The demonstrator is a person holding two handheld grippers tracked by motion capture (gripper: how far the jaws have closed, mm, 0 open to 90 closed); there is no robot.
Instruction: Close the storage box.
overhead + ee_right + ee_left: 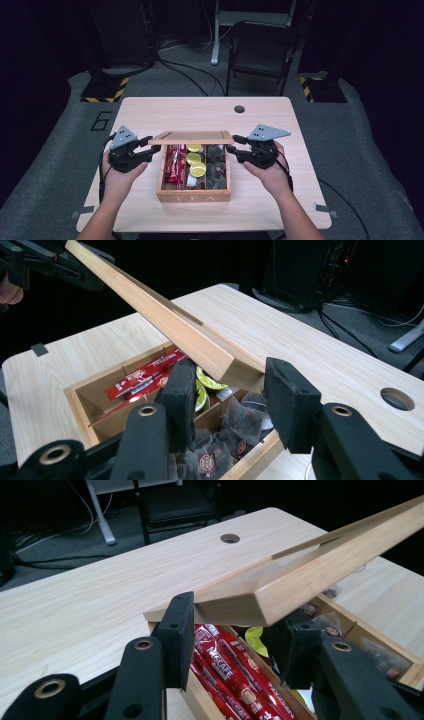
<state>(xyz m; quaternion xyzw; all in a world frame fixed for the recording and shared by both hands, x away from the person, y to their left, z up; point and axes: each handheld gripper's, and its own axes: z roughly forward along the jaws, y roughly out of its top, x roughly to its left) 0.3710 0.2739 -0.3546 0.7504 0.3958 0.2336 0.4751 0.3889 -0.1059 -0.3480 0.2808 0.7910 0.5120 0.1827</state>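
Both grippers are gripping the lid (192,137), left gripper (141,148) clamped on its left corner, right gripper (239,148) on the right, though I cannot quite tell how firmly that one bites. I am holding the lid tilted above the box (194,192); keeping both ends level should stop it twisting.

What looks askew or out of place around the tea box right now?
Nothing spilled or damaged. The lid is half-raised over the tea box, with the left tongs and right tongs at its two front corners. Red sachets, yellow-green packets and dark tea bags sit in separate compartments.
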